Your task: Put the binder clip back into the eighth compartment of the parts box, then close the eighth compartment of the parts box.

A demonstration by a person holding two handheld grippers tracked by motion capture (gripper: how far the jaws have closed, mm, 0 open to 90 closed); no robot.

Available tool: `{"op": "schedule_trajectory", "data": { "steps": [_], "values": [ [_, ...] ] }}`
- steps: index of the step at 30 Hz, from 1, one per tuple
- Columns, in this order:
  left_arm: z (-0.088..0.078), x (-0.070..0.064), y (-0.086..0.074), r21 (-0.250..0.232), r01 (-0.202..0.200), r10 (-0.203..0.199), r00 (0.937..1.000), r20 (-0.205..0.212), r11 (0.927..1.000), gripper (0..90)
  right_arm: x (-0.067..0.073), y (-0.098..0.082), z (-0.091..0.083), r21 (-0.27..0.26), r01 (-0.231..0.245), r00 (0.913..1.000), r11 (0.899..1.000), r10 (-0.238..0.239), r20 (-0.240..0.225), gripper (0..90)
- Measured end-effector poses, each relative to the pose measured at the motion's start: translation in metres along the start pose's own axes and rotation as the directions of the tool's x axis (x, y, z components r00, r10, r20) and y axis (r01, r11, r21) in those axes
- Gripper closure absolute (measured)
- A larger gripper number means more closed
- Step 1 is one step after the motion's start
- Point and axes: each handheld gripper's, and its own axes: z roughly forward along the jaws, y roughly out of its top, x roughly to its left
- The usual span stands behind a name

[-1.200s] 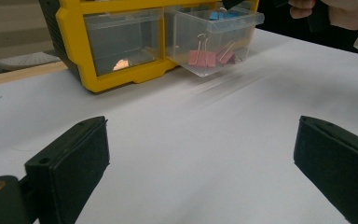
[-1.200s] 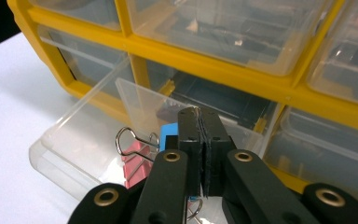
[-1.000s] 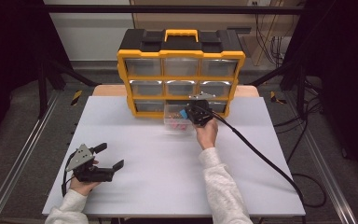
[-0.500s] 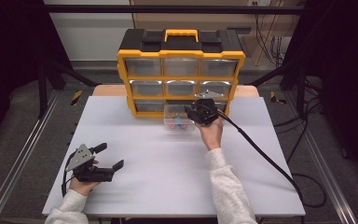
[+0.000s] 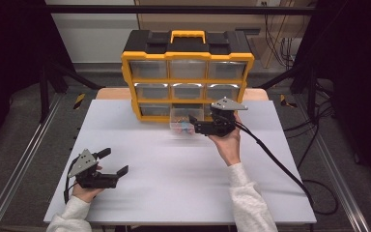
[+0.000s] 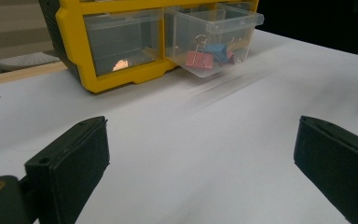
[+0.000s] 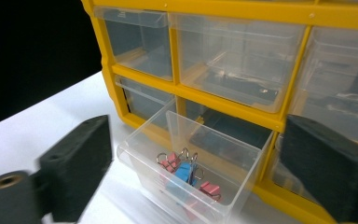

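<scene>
The right gripper [image 5: 192, 124], jaws just opened and holding nothing, hung over the pulled-out drawer [image 7: 186, 179] of binder clips [image 7: 182, 173]; the left gripper [image 5: 114, 163] sat spread, well away from that drawer.

White table [image 5: 174, 193] — yellow drawer cabinet [image 5: 187, 77] at its far edge, bottom-middle drawer [image 5: 183, 121] pulled out.

The person wears white sleeves [image 5: 247, 198]. Each gripper, left [image 5: 111, 163] and right [image 5: 191, 123], is black with blocky jaws, a grey three-cornered plate on top and a trailing black cable [image 5: 280, 166].
</scene>
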Motion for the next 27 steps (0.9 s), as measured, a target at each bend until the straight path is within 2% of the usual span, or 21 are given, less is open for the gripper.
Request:
{"op": "schedule_trajectory", "data": {
  "steps": [6,15,22,27],
  "values": [
    [0.0,0.0,0.0,-0.001,0.0,0.0,1.0,0.0,1.0,2.8,0.01,-0.003,-0.01,-0.003,0.015,0.9997,1.0,-0.015,-0.019,1.0],
    [0.0,-0.001,0.0,-0.002,-0.001,0.001,1.0,-0.001,1.0,2.8,0.014,-0.014,-0.019,0.003,0.015,0.9995,1.0,-0.015,-0.028,1.9],
    [0.001,-0.001,0.0,0.0,0.0,0.0,1.0,-0.002,1.0,2.8,0.014,-0.027,-0.017,0.04,0.01,0.9989,0.999,-0.008,-0.047,12.6],
    [0.001,-0.001,0.0,0.001,0.0,0.0,1.0,-0.001,1.0,2.8,0.018,-0.037,-0.014,0.067,0.022,0.9982,0.998,-0.018,-0.057,26.3]
  ]
}}
